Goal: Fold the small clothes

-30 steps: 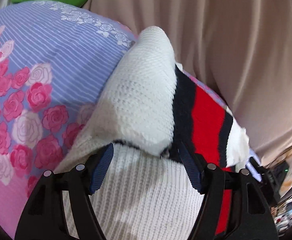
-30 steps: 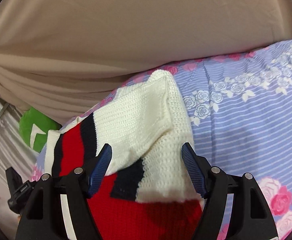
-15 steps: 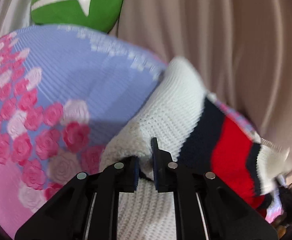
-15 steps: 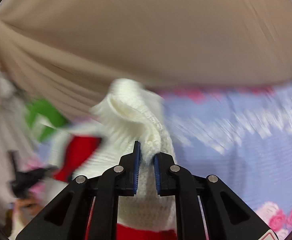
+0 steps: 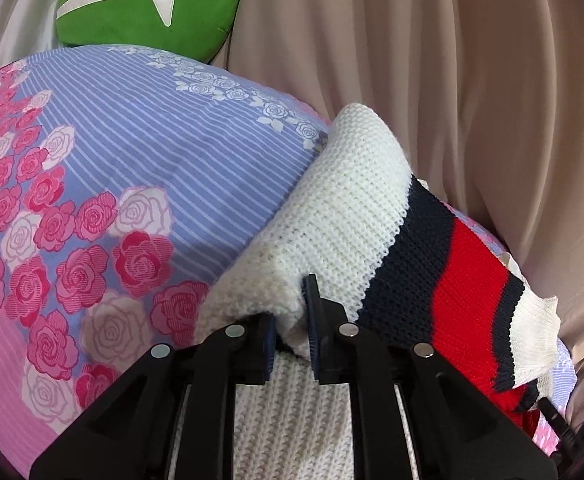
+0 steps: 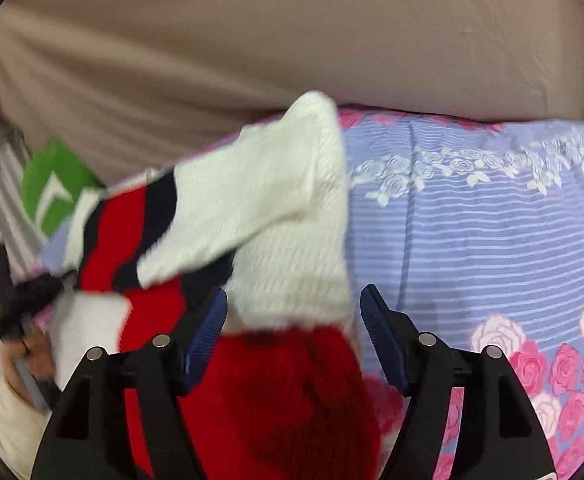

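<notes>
Your left tool [image 5: 290,330] clenched on sweater [image 5: 344,216] fold on bed [image 5: 132,152]; sweater's long axis runs up-right, away from it; your right tool [image 6: 294,322] gapes, released, straddling white cuff, nearer for next grab

A bed sheet [image 5: 140,168] with blue stripes and pink roses lies below a tan curtain [image 5: 432,60]. A green pillow [image 5: 144,4] sits behind.
</notes>
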### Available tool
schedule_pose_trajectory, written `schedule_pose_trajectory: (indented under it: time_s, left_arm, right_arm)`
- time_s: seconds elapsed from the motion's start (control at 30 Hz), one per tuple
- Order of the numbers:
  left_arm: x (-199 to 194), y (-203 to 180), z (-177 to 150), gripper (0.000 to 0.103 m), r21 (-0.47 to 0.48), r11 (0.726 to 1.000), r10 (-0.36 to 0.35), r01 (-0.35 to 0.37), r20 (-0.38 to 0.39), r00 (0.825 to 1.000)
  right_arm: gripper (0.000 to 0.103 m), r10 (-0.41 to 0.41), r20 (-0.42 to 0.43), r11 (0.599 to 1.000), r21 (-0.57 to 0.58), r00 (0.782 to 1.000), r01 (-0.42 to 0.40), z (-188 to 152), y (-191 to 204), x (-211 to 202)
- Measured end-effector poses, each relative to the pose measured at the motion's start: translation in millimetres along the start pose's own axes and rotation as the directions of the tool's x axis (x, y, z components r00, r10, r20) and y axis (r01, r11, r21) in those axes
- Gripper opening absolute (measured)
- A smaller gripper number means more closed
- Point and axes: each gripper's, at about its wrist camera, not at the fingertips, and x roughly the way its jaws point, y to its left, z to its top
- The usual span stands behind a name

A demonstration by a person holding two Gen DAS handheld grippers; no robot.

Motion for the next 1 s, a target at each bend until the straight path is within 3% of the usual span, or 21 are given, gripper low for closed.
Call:
schedule_pose_trajectory:
  time_s: [0.03,0.07,0.1,0.17,0.23,0.27,0.3,0.37,0.43,0.5,0.63,0.7,0.8,0.93,1.0]
  left_arm:
    - [-0.9,-0.8,-0.5,0.012,0.006,1.0,0.005,-0.005,0.002,1.0]
    - [-0.9,-2.8,-1.3,0.013,0.012,1.0,0.009,-0.009,0.004,1.0]
    - [1.7,-4.6,-1.3,0.013,0.018,1.0,0.013,-0.013,0.004,1.0]
    - [8.4,-12.8,-4.4,0.014,0.023,1.0,0.014,-0.014,0.002,1.0]
    - [8.9,-14.2,-5.3,0.015,0.021,1.0,0.014,-0.014,-0.002,1.0]
    - [9.7,-16.1,-6.4,0.016,0.024,1.0,0.016,-0.016,-0.002,1.0]
    - [9.9,-18.3,-6.9,0.016,0.031,0.999,0.022,-0.022,-0.001,1.0]
    - [10.9,-22.2,-7.8,0.016,0.043,0.998,0.036,-0.036,0.002,0.999]
    - [12.8,-24.9,-8.1,0.016,0.043,0.998,0.039,-0.039,0.003,0.999]
    - [14.4,-25.6,-8.2,0.016,0.033,0.999,0.035,-0.035,0.002,0.999]
    - [15.4,-29.0,-9.8,0.016,0.032,0.999,0.043,-0.043,0.006,0.999]
    - [15.6,-28.7,-10.1,0.016,0.031,0.999,0.04,-0.04,0.006,0.999]
    - [16.1,-27.8,-10.8,0.016,0.028,0.999,0.034,-0.034,0.004,0.999]
    - [16.0,-30.1,-12.0,0.016,0.031,0.999,0.04,-0.04,0.007,0.999]
    - [15.4,-30.1,-12.1,0.016,0.024,0.999,0.038,-0.039,0.01,0.999]
  right_arm:
    - [0.068,-0.025,-0.004,0.999,-0.025,1.0,0.025,0.0,6.1,2.5]
    - [0.057,-0.06,-0.013,0.997,-0.038,0.998,0.06,0.3,5.2,8.4]
    - [0.032,-0.1,-0.023,0.994,-0.036,0.995,0.099,2.7,4.2,13.4]
    - [0.026,-0.086,-0.004,0.994,0.07,0.996,0.086,5.2,-14.2,9.4]
    - [0.025,-0.072,0.004,0.98,0.185,0.997,0.07,5.2,-39.3,4.0]
    - [0.028,-0.069,-0.01,0.974,0.218,0.998,0.069,2.6,-48.1,6.2]
    - [0.039,-0.051,-0.029,0.968,0.246,0.998,0.057,-1.7,-56.6,11.2]
    - [0.042,-0.029,-0.023,0.964,0.265,0.999,0.034,-3.2,-60.3,5.1]
    - [0.047,-0.068,0.039,0.956,0.288,0.997,0.054,-0.2,-52.7,-18.3]
    - [0.049,-0.068,0.126,0.967,0.251,0.99,0.034,10.7,-30.4,-41.5]
    - [0.063,0.152,0.141,0.986,0.052,0.978,-0.161,58.4,61.9,-37.2]
    - [0.064,0.264,0.106,0.964,-0.057,0.959,-0.259,81.8,119.3,-12.8]
    - [0.066,0.355,0.025,0.926,-0.147,0.935,-0.348,101.5,186.0,26.8]
    - [0.066,0.391,-0.1,0.904,-0.143,0.915,-0.402,119.3,252.4,101.4]
    - [0.066,0.362,-0.139,0.913,-0.147,0.922,-0.381,120.1,268.7,126.5]
